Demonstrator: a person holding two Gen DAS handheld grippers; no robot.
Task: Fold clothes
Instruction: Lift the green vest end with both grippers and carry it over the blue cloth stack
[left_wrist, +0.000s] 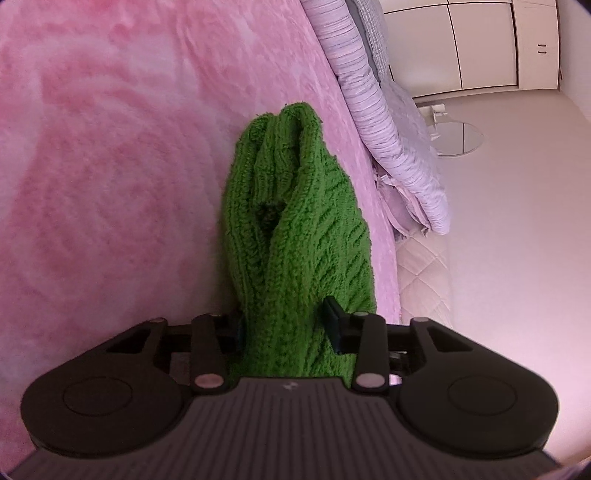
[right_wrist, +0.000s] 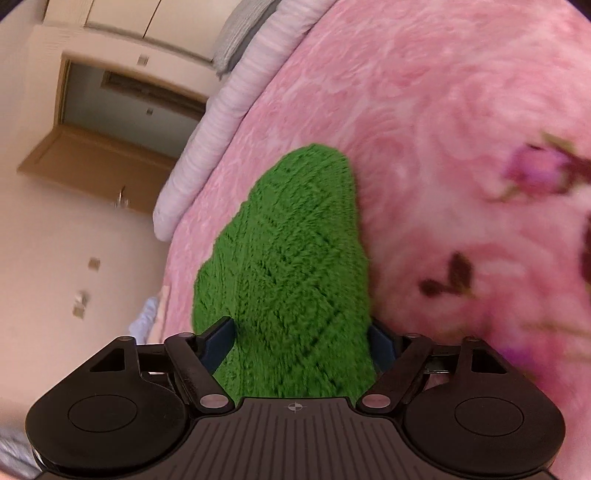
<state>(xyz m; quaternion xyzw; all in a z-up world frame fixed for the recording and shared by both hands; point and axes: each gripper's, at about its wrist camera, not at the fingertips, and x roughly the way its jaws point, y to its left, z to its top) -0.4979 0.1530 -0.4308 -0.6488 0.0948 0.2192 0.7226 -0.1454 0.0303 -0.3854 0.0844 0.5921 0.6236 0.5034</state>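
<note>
The left gripper (left_wrist: 284, 325) pinches a bunched fold of the green knit garment (left_wrist: 295, 221), which runs forward from between its fingers over the pink blanket (left_wrist: 110, 166). The right gripper (right_wrist: 301, 339) clamps a thicker wad of the same knit, its fingers set wider. I'd say both should travel level and together, keeping the cloth taut so the fold lands square.

- bed (left_wrist: 110, 166): covered by pink plush blanket (right_wrist: 424, 129) with a faint rose pattern, plus darker purple flower prints on one side
- green knit garment (left_wrist: 295, 221): bunched, lying on the blanket near the bed's edge
- pale lilac striped quilt (left_wrist: 369, 110): rolled along one side of the bed, beside the blanket
</note>
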